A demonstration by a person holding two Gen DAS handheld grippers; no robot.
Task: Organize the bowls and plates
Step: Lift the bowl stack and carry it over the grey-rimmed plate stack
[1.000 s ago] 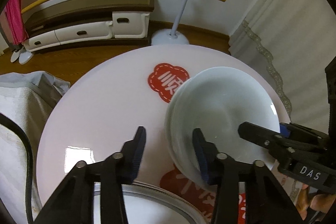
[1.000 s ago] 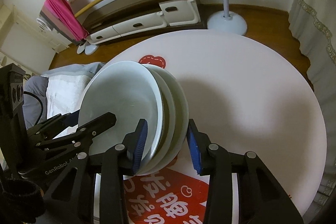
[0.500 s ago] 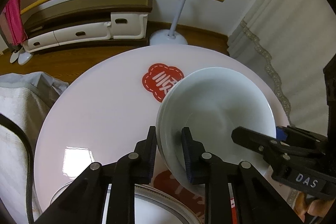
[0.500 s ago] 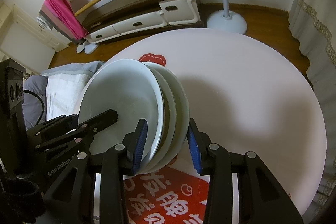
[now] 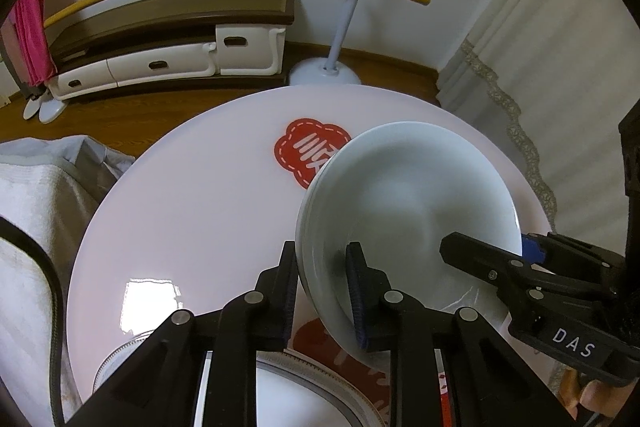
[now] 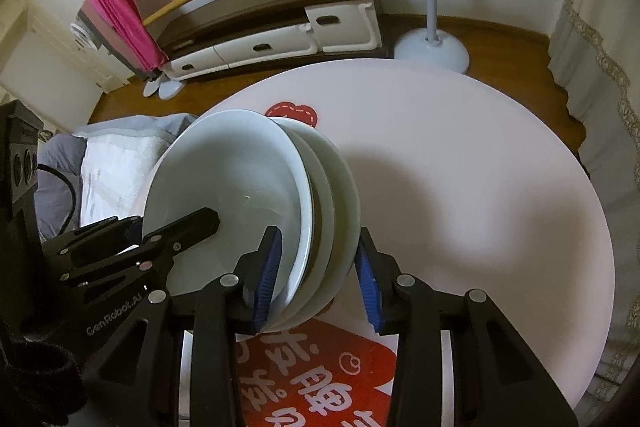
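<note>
A round pink table (image 5: 192, 227) is filling the left wrist view, with a white drawer cabinet (image 5: 172, 63) sitting by the wall behind it, and the left gripper (image 5: 322, 291) is pinching the near rim of a stack of white plates (image 5: 408, 203) that is standing tilted above the table while the right gripper (image 5: 516, 267) is reaching in from the right. In the right wrist view the right gripper (image 6: 318, 279) is holding its blue fingers (image 6: 267, 275) partly closed on both sides of the same stack of white plates (image 6: 240, 187), and the left gripper (image 6: 176, 233) is gripping the front plate's rim from the left.
</note>
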